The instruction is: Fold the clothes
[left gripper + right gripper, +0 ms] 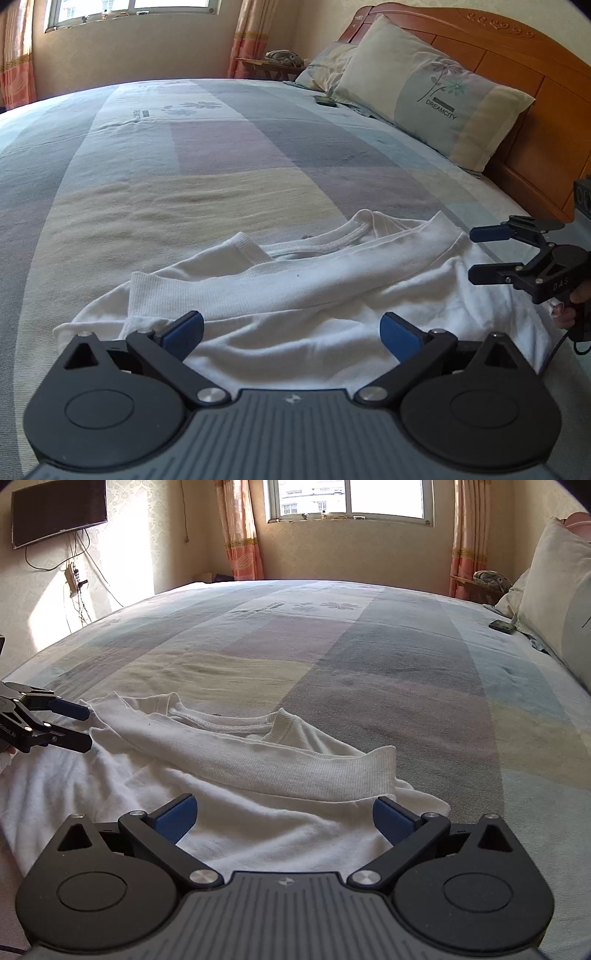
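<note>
Shirt (295, 295) first: it is white and it lies on the bed (184, 166), right under and just past my two claws. My left claw (291, 332) is spread wide, with nothing between its blue pads (184, 332). It hangs over the near part of the shirt. My right claw (284, 814) is spread wide too and holds nothing. It hangs over the same near part, a bit to the side. In the left view I can see the right claw off to the right, by the shirt's edge, and part of a hand (569, 310) behind it.

I think the folding has started but is not done. A ribbed hem band (314, 771) lies flipped across the top of the shirt, so one part looks folded over. The rest is still lumpy and loose, not a neat flat stack. It needs more folds and some smoothing.

The collar (229, 720) is on the far side from my claws, so the neck points away from me. As it lies now, the long way of the shirt runs side to side, from one claw toward the other.

Farther out sits a pillow (424, 96).
</note>
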The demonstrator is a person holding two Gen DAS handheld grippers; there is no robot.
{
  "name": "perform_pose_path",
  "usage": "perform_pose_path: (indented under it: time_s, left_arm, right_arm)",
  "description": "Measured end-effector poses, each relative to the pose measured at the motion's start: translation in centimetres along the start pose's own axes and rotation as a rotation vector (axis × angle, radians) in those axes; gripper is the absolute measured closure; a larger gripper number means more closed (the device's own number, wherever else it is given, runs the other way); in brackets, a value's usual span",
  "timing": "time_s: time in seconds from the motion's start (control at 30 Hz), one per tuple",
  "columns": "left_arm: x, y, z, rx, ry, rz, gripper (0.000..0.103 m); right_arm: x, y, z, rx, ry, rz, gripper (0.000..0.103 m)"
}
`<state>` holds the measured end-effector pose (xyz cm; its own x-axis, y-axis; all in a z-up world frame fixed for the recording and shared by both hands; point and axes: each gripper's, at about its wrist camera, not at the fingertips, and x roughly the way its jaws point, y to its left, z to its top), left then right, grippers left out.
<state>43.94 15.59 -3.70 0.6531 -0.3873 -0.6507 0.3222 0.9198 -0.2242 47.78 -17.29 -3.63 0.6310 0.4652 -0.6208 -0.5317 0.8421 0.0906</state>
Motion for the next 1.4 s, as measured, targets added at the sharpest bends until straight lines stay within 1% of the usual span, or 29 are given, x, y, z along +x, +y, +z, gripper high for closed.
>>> perform_pose_path:
  time_s: [0.03, 0.07, 0.17, 0.23, 0.3, 0.37, 0.4, 0.43, 0.47, 0.57, 0.67, 0.7, 0.73, 0.77, 0.8, 0.87, 0.9, 0.97, 1.03, 1.17, 1.2, 1.27, 1.3, 1.4]
  left_arm:
    - [0.2, -0.3, 0.2, 0.005, 0.001, -0.022, 0.002]
    - [0.5, -0.5, 0.3, 0.004, 0.006, -0.029, 0.002]
    - [1.0, -0.1, 0.4, -0.042, 0.026, -0.011, 0.002]
    - [0.2, 0.4, -0.1, -0.067, 0.026, 0.008, 0.002]
    - [-1.0, 0.8, -0.9, -0.085, 0.054, 0.014, 0.002]
    - [-2.4, 0.9, -2.2, -0.099, 0.082, -0.014, 0.002]
    - [-3.0, 0.7, -2.9, -0.097, 0.088, -0.027, 0.002]
    - [-3.5, 0.6, -3.6, -0.093, 0.094, -0.037, 0.002]
    - [-3.7, 0.3, -4.2, -0.087, 0.101, -0.043, 0.002]
    - [-4.1, -0.1, -5.9, -0.068, 0.118, -0.050, 0.002]
    - [-4.0, 0.1, -6.3, -0.057, 0.114, -0.053, 0.002]
    - [-4.0, 0.2, -6.3, -0.061, 0.111, -0.057, 0.002]
    - [-4.0, 0.3, -6.3, -0.064, 0.109, -0.060, 0.002]
    - [-3.9, 0.4, -6.2, -0.065, 0.107, -0.064, 0.002]
    - [-3.9, 0.5, -6.3, -0.065, 0.105, -0.067, 0.002]
    - [-4.0, 0.5, -6.3, -0.064, 0.101, -0.072, 0.002]
    - [-4.0, 0.6, -6.3, -0.063, 0.100, -0.074, 0.002]
    - [-4.0, 0.5, -6.3, -0.065, 0.098, -0.073, 0.002]
    - [-4.3, 0.2, -6.0, -0.064, 0.090, -0.062, 0.002]
    - [-5.0, -0.5, -5.2, -0.024, 0.051, -0.053, 0.001]
    - [-4.8, -0.5, -5.1, -0.021, 0.053, -0.043, 0.001]
    - [-4.0, 0.2, -5.2, -0.044, 0.085, -0.012, 0.001]
    - [-3.6, 0.7, -5.4, -0.066, 0.099, -0.011, 0.001]
    - [-4.4, 0.9, -5.3, -0.073, 0.075, -0.015, 0.001]
  right_arm:
    - [0.1, 0.4, 0.4, -0.010, -0.004, 0.015, 0.000]
    - [0.6, 1.0, 0.8, -0.029, 0.000, 0.031, 0.000]
    - [2.3, 3.2, 2.0, -0.081, 0.011, 0.082, 0.000]
    - [3.5, 4.4, 2.8, -0.105, 0.005, 0.093, 0.000]
    - [4.5, 5.2, 3.7, -0.110, 0.019, 0.106, 0.005]
    - [5.4, 5.4, 4.5, -0.121, 0.042, 0.139, 0.020]
    - [5.7, 5.5, 4.9, -0.138, 0.055, 0.151, 0.024]
    - [6.1, 5.6, 5.3, -0.157, 0.068, 0.166, 0.035]
    - [6.7, 5.7, 5.9, -0.183, 0.084, 0.189, 0.043]
    - [8.6, 5.6, 7.3, -0.220, 0.126, 0.256, 0.046]
    - [11.1, 5.2, 8.4, -0.207, 0.183, 0.338, 0.046]
    - [11.7, 5.3, 8.5, -0.213, 0.202, 0.352, 0.047]
    - [12.3, 5.4, 8.5, -0.222, 0.221, 0.365, 0.052]
    - [12.5, 5.5, 8.3, -0.237, 0.237, 0.378, 0.062]
    - [12.5, 5.6, 8.1, -0.250, 0.241, 0.391, 0.066]
    - [12.1, 5.8, 7.8, -0.270, 0.236, 0.412, 0.078]
    - [11.7, 5.9, 7.8, -0.276, 0.231, 0.420, 0.081]
    - [11.2, 5.9, 7.8, -0.291, 0.223, 0.427, 0.093]
    - [10.8, 6.0, 7.8, -0.309, 0.206, 0.413, 0.096]
    - [10.7, 6.0, 8.9, -0.279, 0.138, 0.357, 0.097]
    - [10.8, 6.0, 9.1, -0.272, 0.125, 0.342, 0.097]
    - [12.0, 6.2, 8.9, -0.265, 0.128, 0.307, 0.097]
    - [12.7, 6.3, 8.6, -0.265, 0.139, 0.286, 0.096]
    - [13.2, 6.1, 7.8, -0.235, 0.155, 0.248, 0.095]
